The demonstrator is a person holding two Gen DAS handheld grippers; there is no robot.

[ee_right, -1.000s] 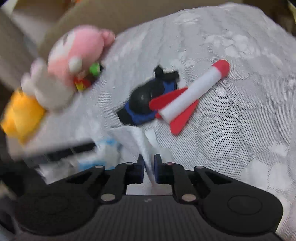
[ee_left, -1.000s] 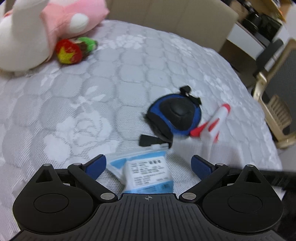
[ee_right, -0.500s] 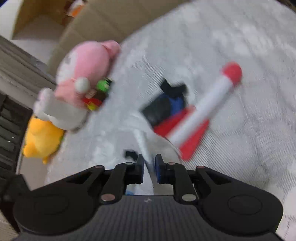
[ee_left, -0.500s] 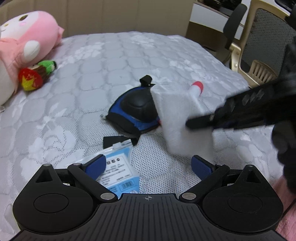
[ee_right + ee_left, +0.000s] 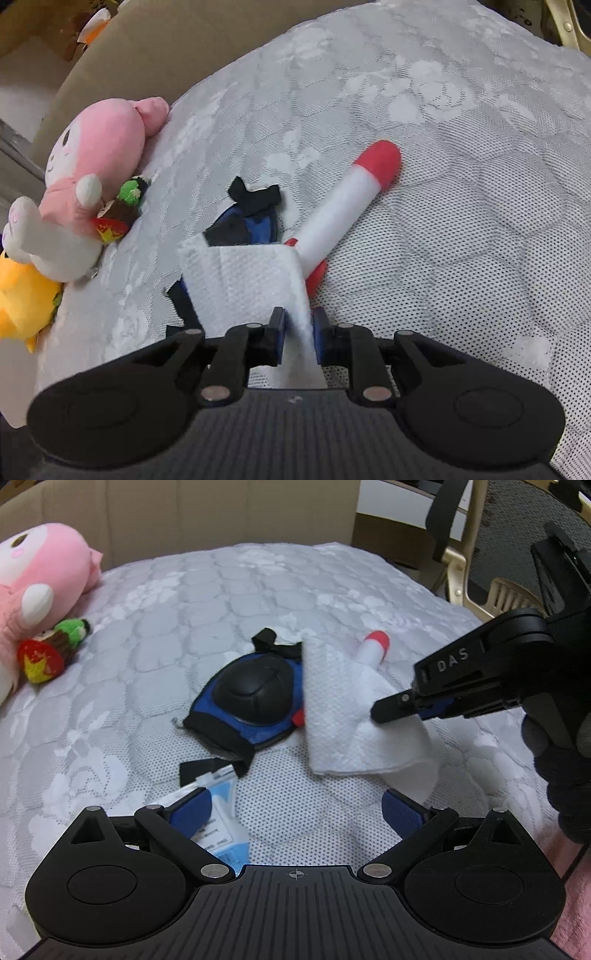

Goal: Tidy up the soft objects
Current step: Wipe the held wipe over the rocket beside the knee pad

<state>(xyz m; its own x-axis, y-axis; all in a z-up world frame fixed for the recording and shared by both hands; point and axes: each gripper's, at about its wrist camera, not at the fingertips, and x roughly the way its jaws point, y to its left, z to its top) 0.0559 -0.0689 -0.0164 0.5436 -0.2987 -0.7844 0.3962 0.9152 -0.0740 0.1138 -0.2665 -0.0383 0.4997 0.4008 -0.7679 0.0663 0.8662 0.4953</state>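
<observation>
While your right gripper (image 5: 298, 326) pinches the white tissue sheet (image 5: 255, 284) between its blue pads at lower centre, your left gripper (image 5: 297, 806) hangs spread wide and empty over the quilted mattress (image 5: 229, 602). The tissue drapes in front of the blue knee pad (image 5: 255, 698) and foam rocket (image 5: 351, 201). A tissue packet (image 5: 221, 823) lies by your left finger; the pink plush (image 5: 99, 147) sits upper left.
</observation>
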